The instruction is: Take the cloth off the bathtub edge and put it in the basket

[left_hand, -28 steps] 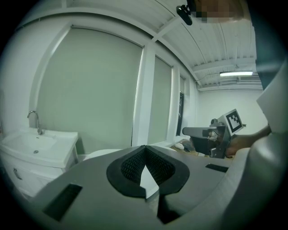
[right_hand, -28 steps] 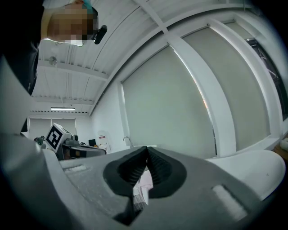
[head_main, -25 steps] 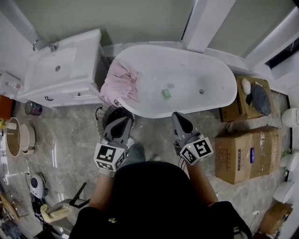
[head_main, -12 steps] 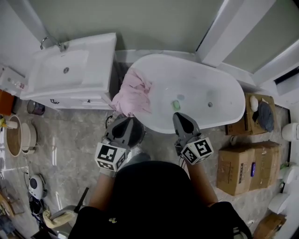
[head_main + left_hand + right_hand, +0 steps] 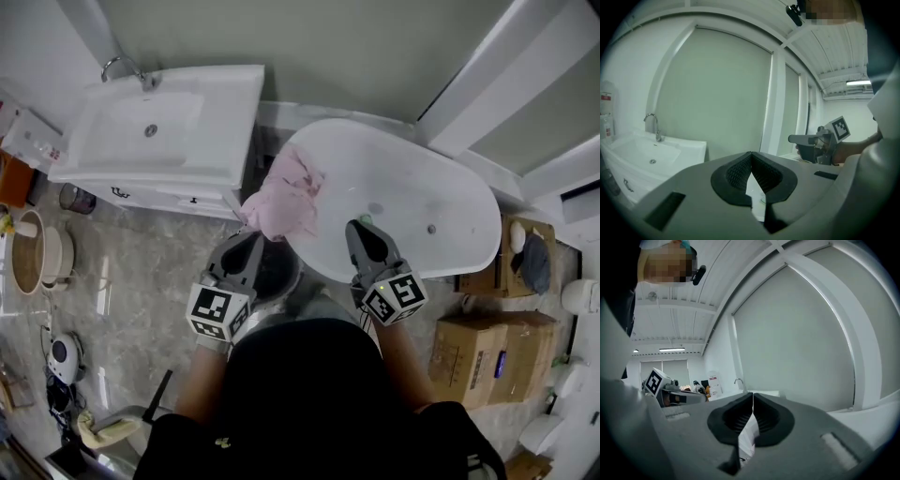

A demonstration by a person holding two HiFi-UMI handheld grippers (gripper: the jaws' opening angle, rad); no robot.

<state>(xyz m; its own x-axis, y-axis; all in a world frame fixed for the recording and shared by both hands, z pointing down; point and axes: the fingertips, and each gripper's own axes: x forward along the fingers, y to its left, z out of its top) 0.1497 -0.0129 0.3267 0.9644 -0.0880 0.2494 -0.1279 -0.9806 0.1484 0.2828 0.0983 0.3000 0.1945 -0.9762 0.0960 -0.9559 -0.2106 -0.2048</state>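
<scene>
**Left tool** (image 5: 751,154) — jaws together, the pads meeting at the tip, nothing between them.

**Right tool** (image 5: 753,395) — jaws likewise closed and empty.

In the head view both tools are held forward side by side, apart from each other, each pointing toward the white bathtub (image 5: 441,192).

The left tool's tip lies over a dark round basket (image 5: 279,274). The basket stands on the floor against the outer wall of the tub's left end. The tip is near the lower hem of the cloth; contact cannot be confirmed.

The right tool's tip sits over the tub's near rim, close to a small green item (image 5: 366,219) lying inside the tub.

**Task item:** the pink cloth (image 5: 286,195) is crumpled over the rim at the tub's left end, partly inside and partly hanging outside above the basket. It is not in the basket.

**Surroundings:**
- A white vanity basin (image 5: 159,131) with a chrome tap (image 5: 122,67) stands left of the tub.
- Cardboard boxes (image 5: 473,361) stand on the grey marbled floor (image 5: 141,272) to the tub's right.
</scene>
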